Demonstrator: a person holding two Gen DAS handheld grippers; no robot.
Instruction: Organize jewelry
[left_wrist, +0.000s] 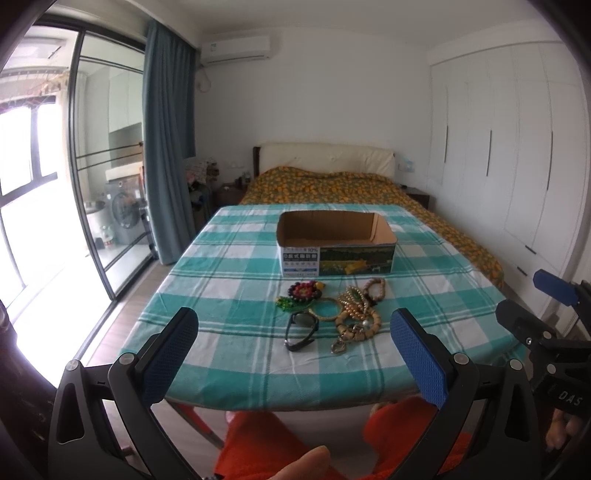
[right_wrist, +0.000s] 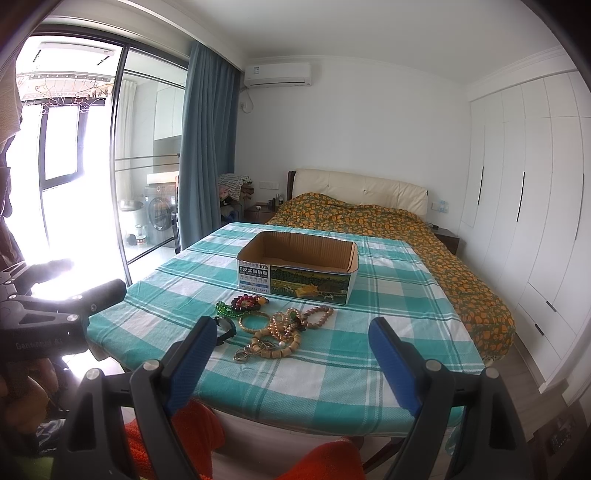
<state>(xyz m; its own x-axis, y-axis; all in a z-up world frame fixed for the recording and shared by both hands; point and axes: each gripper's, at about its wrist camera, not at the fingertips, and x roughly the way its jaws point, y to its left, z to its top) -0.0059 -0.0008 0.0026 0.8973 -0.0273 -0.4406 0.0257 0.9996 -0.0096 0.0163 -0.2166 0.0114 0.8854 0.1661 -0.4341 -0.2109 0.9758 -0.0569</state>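
Very start of the tidying, by the look of it: nothing picked up yet. Left claw (left_wrist: 293, 332) spread wide and empty, held back at the near edge of the tabletop (left_wrist: 229, 266). Right claw (right_wrist: 291, 341) just as wide, also empty, hovering beside it.

Straight ahead of both claws, between their blue pads: a tangled heap of jewelry (left_wrist: 332, 306) on a green-and-white checked cloth. In the heap: a black watch (left_wrist: 301, 330) nearest the left claw, a gold bangle (left_wrist: 327, 310), bead bracelets (left_wrist: 373, 290), a flower-shaped piece (left_wrist: 304, 290) and a metal clasp (left_wrist: 338, 347) at the near edge.

Just beyond the heap: an open cardboard box (left_wrist: 336, 254), apparently empty, likely where everything goes.

Next move, most likely: reaching forward and down to a single piece at the heap's edge, such as the watch, then closing on it alone. Strands overlapping, so some risk of dragging a neighbour along.
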